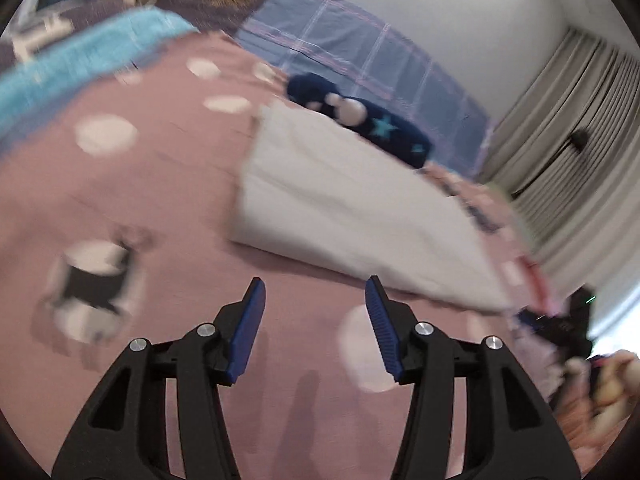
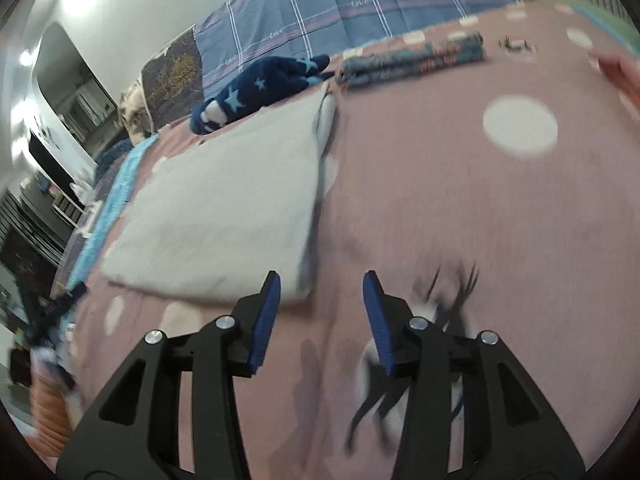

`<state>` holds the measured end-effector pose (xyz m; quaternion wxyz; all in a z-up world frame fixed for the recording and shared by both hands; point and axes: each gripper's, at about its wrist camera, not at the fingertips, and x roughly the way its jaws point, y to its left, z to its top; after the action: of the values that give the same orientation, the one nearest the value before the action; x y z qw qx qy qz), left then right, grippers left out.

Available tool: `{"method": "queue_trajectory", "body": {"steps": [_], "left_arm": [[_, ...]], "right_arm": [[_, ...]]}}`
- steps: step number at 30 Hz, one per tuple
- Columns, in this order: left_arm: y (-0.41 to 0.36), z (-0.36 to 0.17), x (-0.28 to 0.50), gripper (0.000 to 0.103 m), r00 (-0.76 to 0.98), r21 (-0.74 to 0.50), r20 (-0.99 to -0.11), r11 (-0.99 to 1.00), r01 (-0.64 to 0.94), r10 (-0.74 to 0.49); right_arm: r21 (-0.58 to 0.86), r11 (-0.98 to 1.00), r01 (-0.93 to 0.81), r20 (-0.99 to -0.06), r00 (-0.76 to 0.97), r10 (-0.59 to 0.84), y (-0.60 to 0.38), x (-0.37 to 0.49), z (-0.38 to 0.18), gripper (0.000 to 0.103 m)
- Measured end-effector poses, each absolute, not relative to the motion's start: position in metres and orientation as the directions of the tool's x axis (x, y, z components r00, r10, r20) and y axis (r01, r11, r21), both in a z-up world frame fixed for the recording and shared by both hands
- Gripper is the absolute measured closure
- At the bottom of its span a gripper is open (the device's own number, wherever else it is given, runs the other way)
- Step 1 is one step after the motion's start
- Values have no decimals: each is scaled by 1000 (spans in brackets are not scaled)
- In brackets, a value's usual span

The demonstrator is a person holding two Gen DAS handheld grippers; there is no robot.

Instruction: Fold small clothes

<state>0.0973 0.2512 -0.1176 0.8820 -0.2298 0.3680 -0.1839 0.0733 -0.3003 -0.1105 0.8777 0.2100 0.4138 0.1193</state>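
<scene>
Grippers first: your left gripper [image 1: 316,288] hangs above the pink spotted bedspread [image 1: 160,184] with its blue-padded fingers spread apart and nothing between them. Your right gripper [image 2: 320,284] stands the same way, jaws parted and empty, over the same bedspread [image 2: 460,220].

Note the position of the task item. A pale grey folded garment [image 1: 340,216] lies flat on the bedspread ahead of your left gripper and slightly to its right, clear of the fingers. In the right wrist view the same garment [image 2: 228,208] lies ahead and to the left; its near corner sits just beside the left finger [image 2: 266,312] of your right gripper, and you cannot tell from this view whether the two touch.

Other items on the bed:
- A navy garment with light blue stars [image 2: 260,88] lies just beyond the far edge of the grey garment; it also shows in the left wrist view [image 1: 372,124].
- A patterned folded cloth [image 2: 412,60] lies farther back, to the right of the navy garment.
- A blue checked blanket [image 2: 360,4] covers the far side of the bed.

Both views are blurred.
</scene>
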Motion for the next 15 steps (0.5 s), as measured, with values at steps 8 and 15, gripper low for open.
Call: {"method": "queue_trajectory", "body": {"steps": [8,15], "left_arm": [[241,-157,157,50,657,-754,-476,656,39,-585],[246,-160,179,98,702,-794,-457,607,-44,-546]], "right_arm": [[768,637,64,-557,558,616,-280,84,-146,45],[762,622,183,-556,677,482,-278,125,-150,68]]}}
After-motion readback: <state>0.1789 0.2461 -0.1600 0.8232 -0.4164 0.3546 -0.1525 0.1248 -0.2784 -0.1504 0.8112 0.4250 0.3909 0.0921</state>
